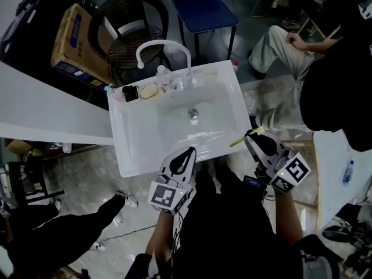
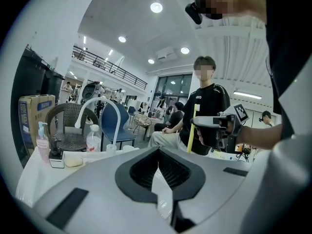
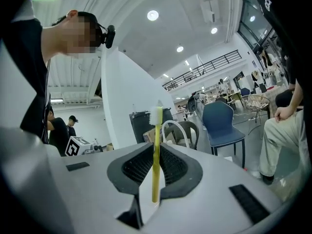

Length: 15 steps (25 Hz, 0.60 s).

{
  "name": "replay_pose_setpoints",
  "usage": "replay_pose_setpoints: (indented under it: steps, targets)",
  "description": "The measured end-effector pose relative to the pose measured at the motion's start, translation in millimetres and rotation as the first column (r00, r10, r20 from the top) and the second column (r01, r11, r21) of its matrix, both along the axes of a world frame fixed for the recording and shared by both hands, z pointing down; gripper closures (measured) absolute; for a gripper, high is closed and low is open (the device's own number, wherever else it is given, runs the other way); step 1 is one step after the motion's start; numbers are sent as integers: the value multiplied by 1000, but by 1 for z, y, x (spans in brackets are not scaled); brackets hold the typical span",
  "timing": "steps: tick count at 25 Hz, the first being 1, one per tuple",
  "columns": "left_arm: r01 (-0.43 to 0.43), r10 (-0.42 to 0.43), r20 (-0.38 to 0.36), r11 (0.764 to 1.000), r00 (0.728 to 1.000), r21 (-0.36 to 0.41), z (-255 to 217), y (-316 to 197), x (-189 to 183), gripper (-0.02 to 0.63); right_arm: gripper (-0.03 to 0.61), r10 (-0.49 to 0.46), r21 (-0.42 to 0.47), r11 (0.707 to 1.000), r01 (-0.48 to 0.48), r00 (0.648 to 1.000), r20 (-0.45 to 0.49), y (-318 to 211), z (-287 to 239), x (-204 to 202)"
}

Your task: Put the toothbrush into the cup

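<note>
A yellow toothbrush (image 3: 155, 155) with white bristles stands upright between the pads of my right gripper (image 3: 155, 165), which is shut on its handle. In the head view that right gripper (image 1: 252, 135) hovers off the sink's front right corner, and the toothbrush (image 1: 239, 140) sticks out to the left. A small dark cup (image 1: 130, 93) sits on the back left rim of the white sink (image 1: 151, 156). My left gripper (image 1: 190, 150) is over the front rim, jaws shut and empty. The left gripper view shows the cup (image 2: 55, 156) far left and the toothbrush (image 2: 193, 126) in the right gripper.
A curved white faucet (image 1: 163, 48), a bar of soap (image 1: 149, 90) and a clear bottle (image 1: 163, 73) line the sink's back rim. Behind it are a wicker chair (image 1: 131, 36), a blue chair (image 1: 200, 7) and a cardboard box (image 1: 72, 39). A seated person (image 1: 285, 48) is at right, and someone's leg (image 1: 87, 220) is at left.
</note>
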<state>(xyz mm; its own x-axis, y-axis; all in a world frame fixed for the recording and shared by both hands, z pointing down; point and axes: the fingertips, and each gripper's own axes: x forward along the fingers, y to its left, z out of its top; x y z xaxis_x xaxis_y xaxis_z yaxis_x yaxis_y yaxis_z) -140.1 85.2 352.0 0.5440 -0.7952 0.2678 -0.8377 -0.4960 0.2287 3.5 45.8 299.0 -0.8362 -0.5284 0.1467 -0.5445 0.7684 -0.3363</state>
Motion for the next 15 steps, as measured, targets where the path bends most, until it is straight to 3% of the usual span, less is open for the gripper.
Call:
replay_pose_setpoints:
  steps: [2,5,9,15]
  targets:
    - [0,1,-35,1000,999,27,-8,-6,8,603,529,-9,-14,1000,9,1000,-4,-7,-4,0]
    - [19,-18,-68,1000,998,5,-6,-13,17,603,529,-4,-16,1000,4,1000,8,-21,0,6]
    - [57,-56,-44,998,997,7,3,-35,5,603,529,-24,1,1000,24,997,70,-53,13,-5]
    - [50,-50,-19,998,999,-27,11,-62,22,603,529,-40,7,999,40,997,73,-83,17,3]
